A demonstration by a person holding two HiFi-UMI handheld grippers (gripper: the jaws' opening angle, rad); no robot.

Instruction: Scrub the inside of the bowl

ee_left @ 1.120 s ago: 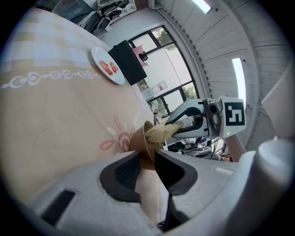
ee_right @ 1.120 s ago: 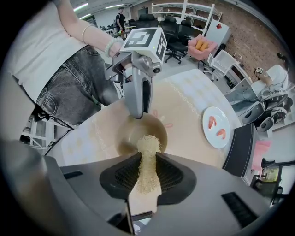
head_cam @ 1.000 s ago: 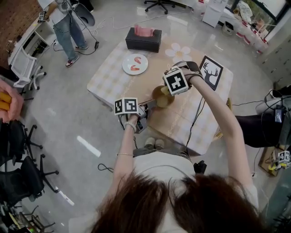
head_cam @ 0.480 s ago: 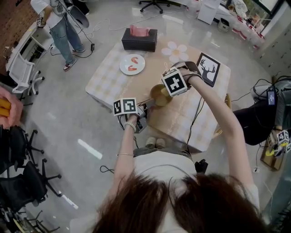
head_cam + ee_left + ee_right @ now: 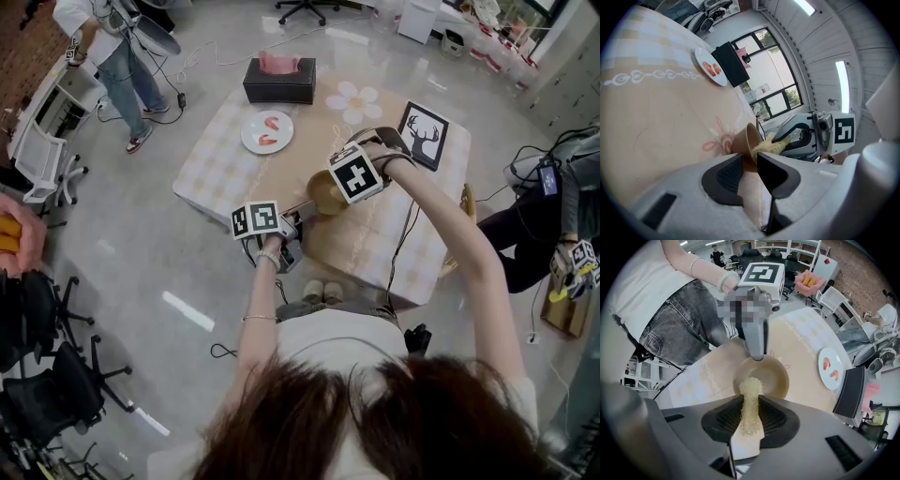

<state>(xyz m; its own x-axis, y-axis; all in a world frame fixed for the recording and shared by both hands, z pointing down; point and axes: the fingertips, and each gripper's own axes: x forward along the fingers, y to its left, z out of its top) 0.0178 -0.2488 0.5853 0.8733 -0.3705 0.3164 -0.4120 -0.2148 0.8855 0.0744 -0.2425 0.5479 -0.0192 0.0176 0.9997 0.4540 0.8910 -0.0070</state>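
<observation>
- brown bowl (image 5: 323,195) sits on the table (image 5: 217,167); the left gripper (image 5: 750,161) fingers pinch its rim.
- right gripper (image 5: 751,405) fingers squeeze a pale mesh scrubber (image 5: 751,389), its tip inside the bowl.
- beyond the bowl: white plate (image 5: 267,132), black tissue box (image 5: 279,82), deer picture (image 5: 423,135), flower mat (image 5: 354,101).

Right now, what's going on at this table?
A person is scrubbing a tan bowl on the table. The left gripper clamps the bowl's rim to steady it. The right gripper points down and holds a pale mesh scrubber, whose tip reaches inside the bowl.
</observation>
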